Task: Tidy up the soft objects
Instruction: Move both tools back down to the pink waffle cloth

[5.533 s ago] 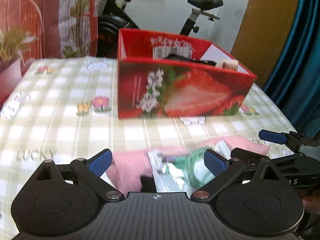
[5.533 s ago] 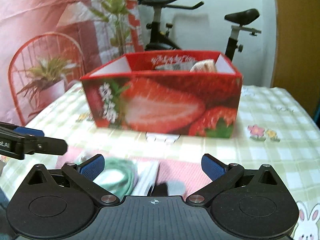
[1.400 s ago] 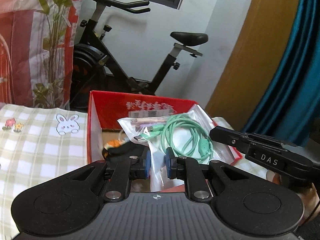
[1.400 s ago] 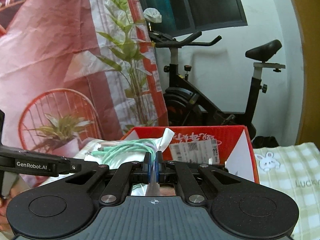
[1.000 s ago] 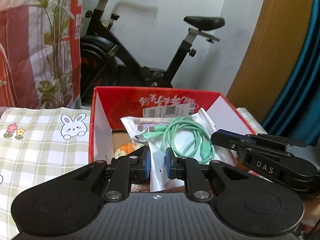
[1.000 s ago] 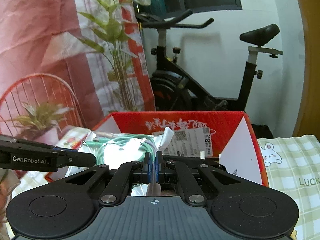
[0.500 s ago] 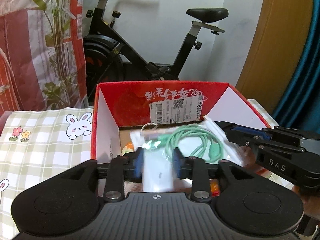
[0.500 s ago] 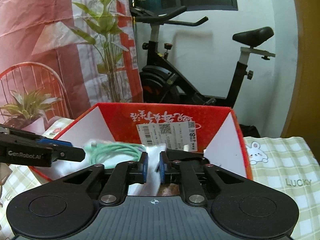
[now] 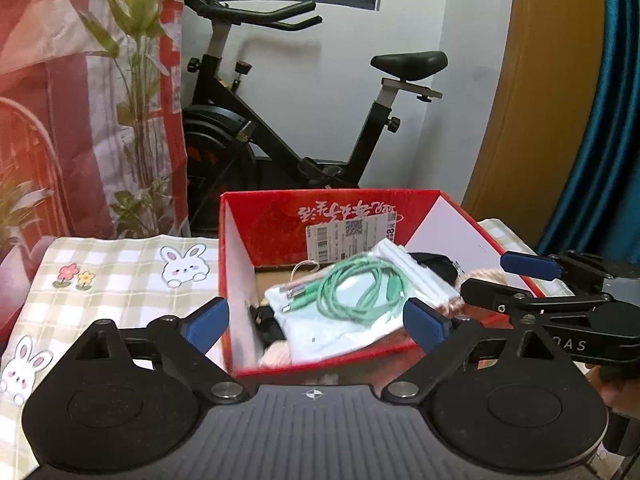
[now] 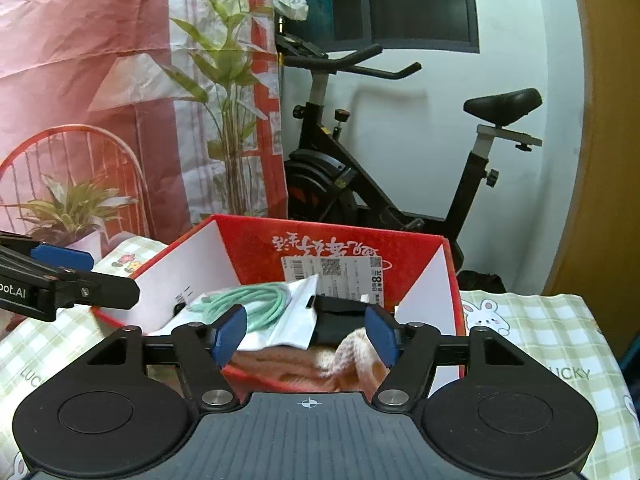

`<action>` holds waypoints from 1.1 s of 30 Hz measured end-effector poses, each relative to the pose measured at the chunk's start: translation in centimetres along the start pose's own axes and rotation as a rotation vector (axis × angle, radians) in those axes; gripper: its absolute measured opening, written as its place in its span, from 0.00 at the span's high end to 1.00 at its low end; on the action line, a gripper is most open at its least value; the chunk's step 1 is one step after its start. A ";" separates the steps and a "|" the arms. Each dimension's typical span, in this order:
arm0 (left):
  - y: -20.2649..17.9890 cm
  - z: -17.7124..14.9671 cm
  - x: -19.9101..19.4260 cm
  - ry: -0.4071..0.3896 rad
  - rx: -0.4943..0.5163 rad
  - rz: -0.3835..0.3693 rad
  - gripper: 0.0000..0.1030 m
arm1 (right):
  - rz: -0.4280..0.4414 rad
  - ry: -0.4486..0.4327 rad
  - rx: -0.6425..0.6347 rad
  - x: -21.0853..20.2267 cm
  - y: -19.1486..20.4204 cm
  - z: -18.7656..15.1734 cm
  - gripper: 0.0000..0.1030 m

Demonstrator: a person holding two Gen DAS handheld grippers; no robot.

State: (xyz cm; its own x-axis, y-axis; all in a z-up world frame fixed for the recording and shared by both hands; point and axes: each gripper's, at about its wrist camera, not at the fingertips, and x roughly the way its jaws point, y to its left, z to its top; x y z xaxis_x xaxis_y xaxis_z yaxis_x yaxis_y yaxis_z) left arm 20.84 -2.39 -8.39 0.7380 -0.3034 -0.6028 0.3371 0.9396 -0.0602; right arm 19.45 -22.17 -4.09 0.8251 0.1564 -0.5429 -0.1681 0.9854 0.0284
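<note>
**A:** So what were the claws doing at that point?

**B:** Both were opening, nothing pinched. The left claw [image 9: 316,324] was spread wide, its blue pads clear of the clear plastic bag [image 9: 340,312] with the coiled green cable [image 9: 356,288] inside. The right claw [image 10: 306,334] was parted about halfway and also gripped nothing. The bag was lying inside the red cardboard box [image 9: 280,220], resting on the stuff already there.

**A:** Any writing you could read?

**B:** The box's inner back wall had white brush-style characters, upside down, and a white shipping label [image 9: 350,236] with a barcode, a QR code and a big "8". One claw body read "DAS", the other "pot.AI". The checked tablecloth [image 10: 560,320] on the worktop said "LUCKY" and had bunny prints.

**A:** What else was in the box?

**B:** A pinkish knitted thing [image 10: 320,364], soft and ribbed, plus something flat and black [image 10: 340,320] beside the bag.
</note>
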 end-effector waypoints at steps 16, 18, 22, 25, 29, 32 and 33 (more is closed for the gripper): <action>0.6 -10.1 -3.1 0.112 -0.043 0.045 0.07 | -0.001 0.109 0.077 -5.4 1.2 -10.5 0.35; 1.1 -11.0 -2.9 0.132 -0.071 0.062 0.07 | -0.024 0.131 0.099 -5.6 0.8 -12.1 0.35; 2.0 -13.0 -2.5 0.168 -0.138 0.084 0.07 | -0.074 0.161 0.153 -5.7 -0.2 -14.3 0.35; 2.3 -13.9 -2.1 0.184 -0.157 0.101 0.07 | -0.091 0.166 0.188 -5.5 -1.2 -15.3 0.36; 2.2 -14.8 -1.3 0.207 -0.161 0.116 0.07 | -0.095 0.172 0.182 -4.8 -1.3 -16.3 0.36; 2.3 -15.4 -0.7 0.226 -0.164 0.127 0.07 | -0.103 0.164 0.149 -4.6 -0.9 -16.9 0.36; 2.4 -15.6 -0.6 0.232 -0.171 0.126 0.07 | -0.104 0.165 0.142 -4.5 -0.8 -16.8 0.36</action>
State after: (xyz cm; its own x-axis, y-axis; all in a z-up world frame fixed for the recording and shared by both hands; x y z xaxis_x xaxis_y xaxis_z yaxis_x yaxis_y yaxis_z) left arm 12.14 2.52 -20.58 0.6078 -0.1570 -0.7784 0.1337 0.9865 -0.0947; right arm 6.82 -24.82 -15.75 0.7329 0.0522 -0.6783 -0.0002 0.9971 0.0765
